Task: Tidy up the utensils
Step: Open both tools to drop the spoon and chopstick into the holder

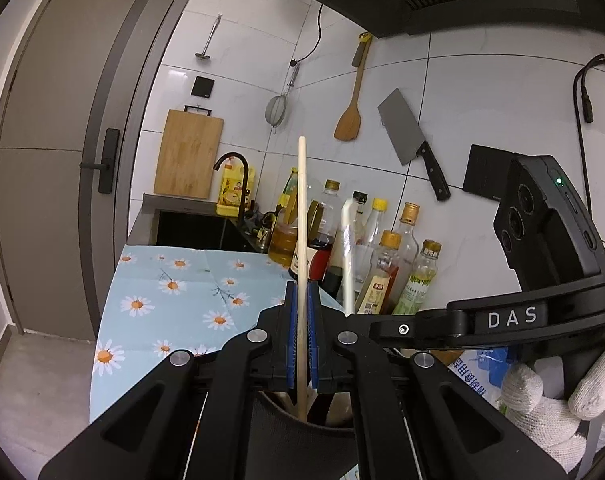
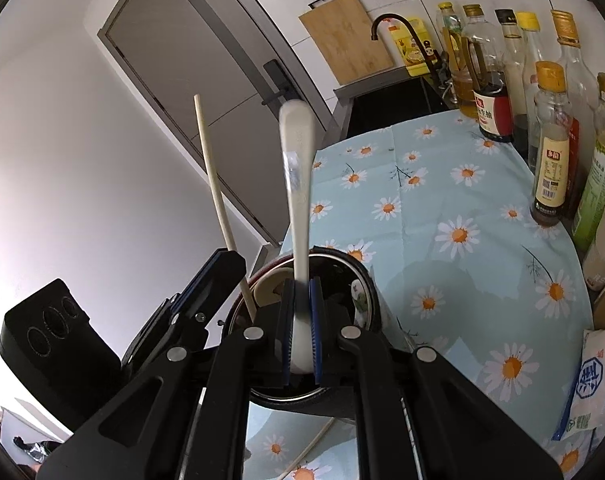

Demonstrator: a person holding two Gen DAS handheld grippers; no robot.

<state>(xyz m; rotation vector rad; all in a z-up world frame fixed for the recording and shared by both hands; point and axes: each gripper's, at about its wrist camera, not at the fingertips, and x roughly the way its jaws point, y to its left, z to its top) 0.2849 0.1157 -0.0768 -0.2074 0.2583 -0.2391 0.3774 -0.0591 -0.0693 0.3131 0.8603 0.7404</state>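
Left claw (image 1: 301, 322) clamped on a wooden chopstick (image 1: 301, 216), upright, lower end already inside the black holder (image 1: 302, 436) at bottom centre of the left view. Right claw (image 2: 301, 320) clamped on a white spoon (image 2: 298, 184), handle up, bowl end low between the pads – over the open holder (image 2: 366, 280) in the lower middle of the right view. Risks, judged: both claws crowded over one narrow mouth – could knock together or nudge the holder and tip it on the daisy-print counter (image 2: 462, 200); letting go early could leave the chopstick leaning out or the spoon caught on the rim; bottles (image 2: 550, 140) along the right edge close enough to clip on withdrawal. Holder contents: a pale rounded utensil end by the rim, other dark shapes unclear. Second chopstick (image 2: 314, 444) lying loose on the counter, bottom of the right view.
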